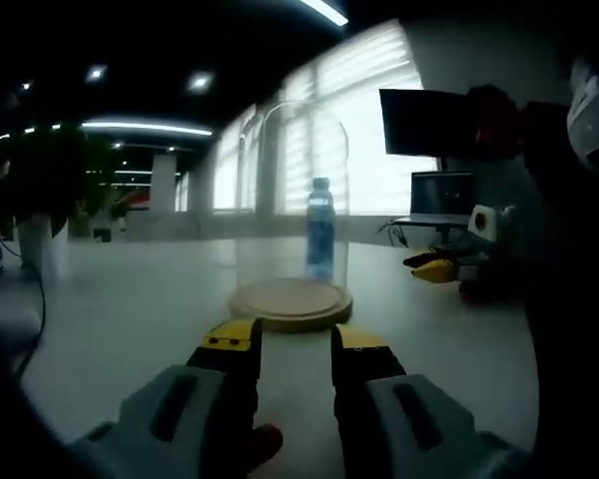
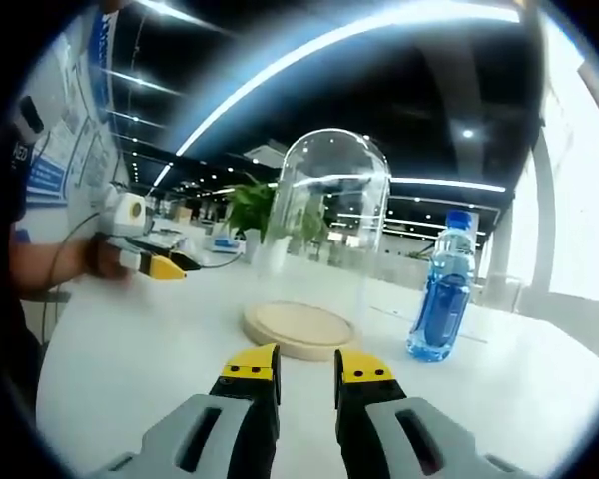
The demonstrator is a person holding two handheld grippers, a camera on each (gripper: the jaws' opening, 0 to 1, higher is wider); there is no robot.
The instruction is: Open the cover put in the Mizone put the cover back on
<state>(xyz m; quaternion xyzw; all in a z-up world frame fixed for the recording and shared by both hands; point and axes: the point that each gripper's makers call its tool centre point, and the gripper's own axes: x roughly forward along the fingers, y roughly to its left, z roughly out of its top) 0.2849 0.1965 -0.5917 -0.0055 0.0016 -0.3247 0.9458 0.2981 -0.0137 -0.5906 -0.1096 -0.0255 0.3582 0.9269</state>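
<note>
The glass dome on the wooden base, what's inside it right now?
Nothing shows inside the glass dome: its wooden base is bare. The blue bottle stands outside, beside it on the table. The glass hides nothing.

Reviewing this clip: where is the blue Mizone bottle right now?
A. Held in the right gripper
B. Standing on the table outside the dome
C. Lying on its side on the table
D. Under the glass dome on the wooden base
B: in the right gripper view the Mizone bottle stands upright on the table beside the wooden base, outside the glass dome.
</note>
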